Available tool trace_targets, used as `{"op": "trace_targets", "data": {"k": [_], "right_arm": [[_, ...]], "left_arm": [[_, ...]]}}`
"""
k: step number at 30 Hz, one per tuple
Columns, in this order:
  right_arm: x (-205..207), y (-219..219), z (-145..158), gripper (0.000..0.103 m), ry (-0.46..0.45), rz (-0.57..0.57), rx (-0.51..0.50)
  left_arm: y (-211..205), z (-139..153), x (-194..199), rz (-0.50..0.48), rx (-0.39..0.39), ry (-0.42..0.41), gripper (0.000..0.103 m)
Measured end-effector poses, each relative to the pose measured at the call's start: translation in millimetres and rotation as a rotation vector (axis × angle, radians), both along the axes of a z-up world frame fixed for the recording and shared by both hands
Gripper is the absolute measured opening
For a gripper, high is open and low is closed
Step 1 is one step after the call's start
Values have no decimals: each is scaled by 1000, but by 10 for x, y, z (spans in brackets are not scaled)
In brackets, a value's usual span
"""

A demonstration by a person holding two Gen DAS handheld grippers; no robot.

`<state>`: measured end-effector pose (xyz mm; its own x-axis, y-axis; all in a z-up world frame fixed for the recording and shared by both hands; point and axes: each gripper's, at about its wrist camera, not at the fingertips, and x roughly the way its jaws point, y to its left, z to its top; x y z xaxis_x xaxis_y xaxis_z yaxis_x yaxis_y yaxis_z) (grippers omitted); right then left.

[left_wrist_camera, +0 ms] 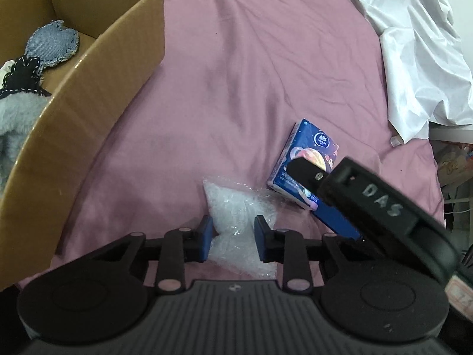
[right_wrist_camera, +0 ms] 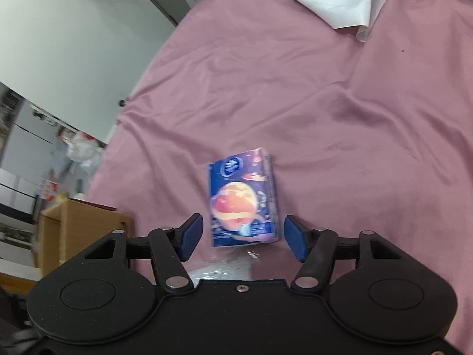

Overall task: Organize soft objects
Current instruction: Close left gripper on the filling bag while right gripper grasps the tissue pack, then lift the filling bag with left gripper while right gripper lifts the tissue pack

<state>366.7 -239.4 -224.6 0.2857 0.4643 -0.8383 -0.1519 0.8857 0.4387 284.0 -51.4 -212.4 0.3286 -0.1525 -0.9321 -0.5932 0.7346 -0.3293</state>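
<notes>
On a bed spread with a pink sheet (left_wrist_camera: pixel 236 74), the left gripper (left_wrist_camera: pixel 233 238) points down at a crumpled piece of clear bubble wrap (left_wrist_camera: pixel 236 210), its blue pads narrowed onto the wrap and pinching it at the waist. Just beside the wrap lies a blue tissue pack (right_wrist_camera: pixel 244 198) printed with an orange planet. The right gripper (right_wrist_camera: pixel 244 236) hangs over the pack with its jaws about half open, one pad at each side of the pack's near end, neither touching it. Toward the bed's left edge stands an open cardboard box (left_wrist_camera: pixel 97 88) holding a denim pad (left_wrist_camera: pixel 53 43) and a grey plush toy (left_wrist_camera: pixel 14 130). White cloth (left_wrist_camera: pixel 414 44) lies crumpled at the far right corner.
</notes>
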Motion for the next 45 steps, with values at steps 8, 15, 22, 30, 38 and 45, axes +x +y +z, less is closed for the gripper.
{"op": "trace_targets", "data": {"k": [8,15,22,30,38,45], "right_arm": [[-62,-35,22,24,-18,15,-26],[-119,-117,119,18,-52,19,-2],[-191,-234,246,17,-84,-5,40],[-294,-319,425,14,-131,-13,82],[-380,-339,571,0,-174,-3,112],[-403,-451,553,0,-133,-22,164]], "left_arm": [[-17,24,-8,23,16,-5,27],[33,89,-108,42,57,-31,26],[40,162,-252,53,89,-71,25],[43,293,-412,61,123,-126,25],[40,477,-587,68,149,-169,24],[101,585,-696,90,176,-194,24]]}}
